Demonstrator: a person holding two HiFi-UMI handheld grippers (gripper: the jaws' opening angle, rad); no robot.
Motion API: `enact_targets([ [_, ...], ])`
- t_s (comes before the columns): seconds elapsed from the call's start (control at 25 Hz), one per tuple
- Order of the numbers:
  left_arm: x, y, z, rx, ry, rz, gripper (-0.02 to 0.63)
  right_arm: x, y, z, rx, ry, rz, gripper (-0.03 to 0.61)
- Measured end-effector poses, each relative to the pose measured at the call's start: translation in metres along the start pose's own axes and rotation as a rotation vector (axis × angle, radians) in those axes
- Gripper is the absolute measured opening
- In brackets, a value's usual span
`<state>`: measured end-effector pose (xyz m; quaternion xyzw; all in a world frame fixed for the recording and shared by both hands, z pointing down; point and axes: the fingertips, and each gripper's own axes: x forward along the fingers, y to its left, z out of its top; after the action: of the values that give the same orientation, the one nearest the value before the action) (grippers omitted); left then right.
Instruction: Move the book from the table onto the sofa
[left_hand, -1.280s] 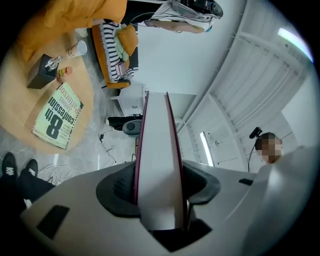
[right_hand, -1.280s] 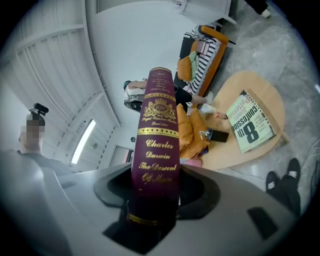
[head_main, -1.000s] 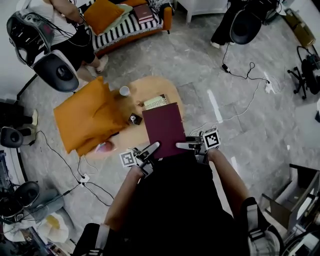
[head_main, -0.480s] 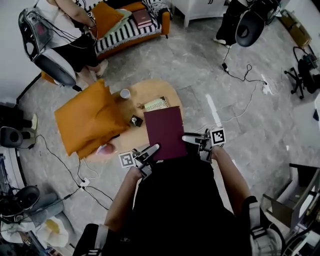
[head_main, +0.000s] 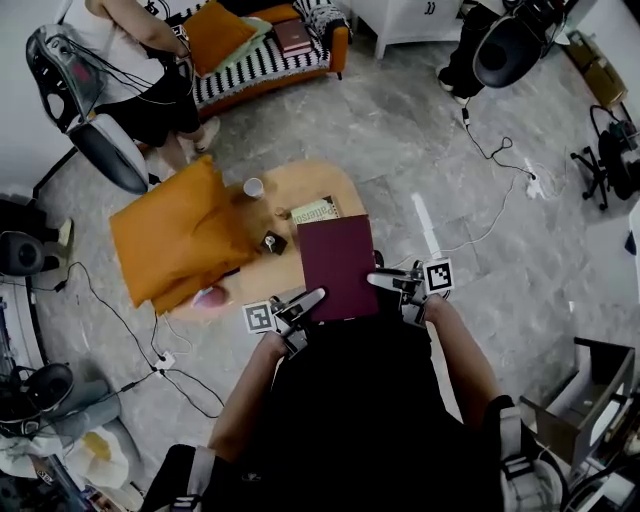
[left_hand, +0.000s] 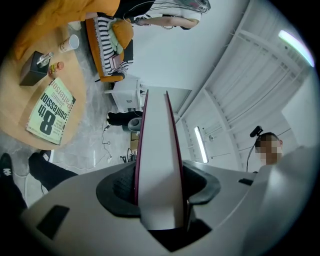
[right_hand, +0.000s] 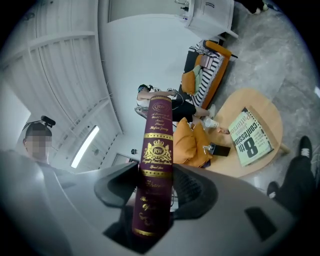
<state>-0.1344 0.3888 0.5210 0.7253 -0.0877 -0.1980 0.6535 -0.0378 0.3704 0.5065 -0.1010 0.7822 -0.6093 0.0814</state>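
The maroon book (head_main: 338, 265) is gripped from 2 sides. The left gripper (head_main: 308, 300) has its fingers (left_hand: 120, 185) closed on the page edge: pale pages run up between the 2 dark pads, and both covers lie against them. The right gripper (head_main: 380, 283) takes the opposite side. Its fingers (right_hand: 192, 192) have just been closing, and the gilt-lettered spine stands between them with a pad against each cover.

From the head view the book lies flat, cover up, spanning the gap between the 2 sets of fingers. It is raised clear of the wooden counter (head_main: 335, 185), over its near right part. It is not on the sofa (head_main: 250, 72), which stands far ahead of the fingers and to their left. A dark book (head_main: 293, 37) rests on the sofa seat, and a person (head_main: 150, 70) sits just beside it.

Just beyond the fingertips, past the held book's far edge, a green paperback (head_main: 313, 211) lies flat on the counter. A small black box (head_main: 272, 242) sits ahead of the left fingers and slightly to their left. A paper cup (head_main: 253, 187) stands farther out on that side. A large orange cushion (head_main: 175, 235) covers the counter's left end, well left of the left fingers.
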Motion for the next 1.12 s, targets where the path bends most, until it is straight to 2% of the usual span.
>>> enact_targets([
  [0.28, 0.016, 0.012, 0.015, 0.009, 0.035, 0.063, 0.225, -0.006, -0.015, 0.018, -0.01, -0.006, -0.004, 0.217],
  [0.68, 0.072, 0.031, 0.046, -0.022, 0.027, 0.101, 0.225, -0.033, -0.039, 0.074, 0.029, -0.026, -0.011, 0.216],
  [0.96, 0.131, 0.05, 0.076, 0.009, 0.02, 0.133, 0.225, -0.063, -0.061, 0.13, 0.013, -0.002, -0.024, 0.215],
  [1.12, 0.165, 0.058, 0.097, 0.017, -0.036, 0.159, 0.225, -0.077, -0.071, 0.167, 0.013, 0.038, -0.032, 0.213],
])
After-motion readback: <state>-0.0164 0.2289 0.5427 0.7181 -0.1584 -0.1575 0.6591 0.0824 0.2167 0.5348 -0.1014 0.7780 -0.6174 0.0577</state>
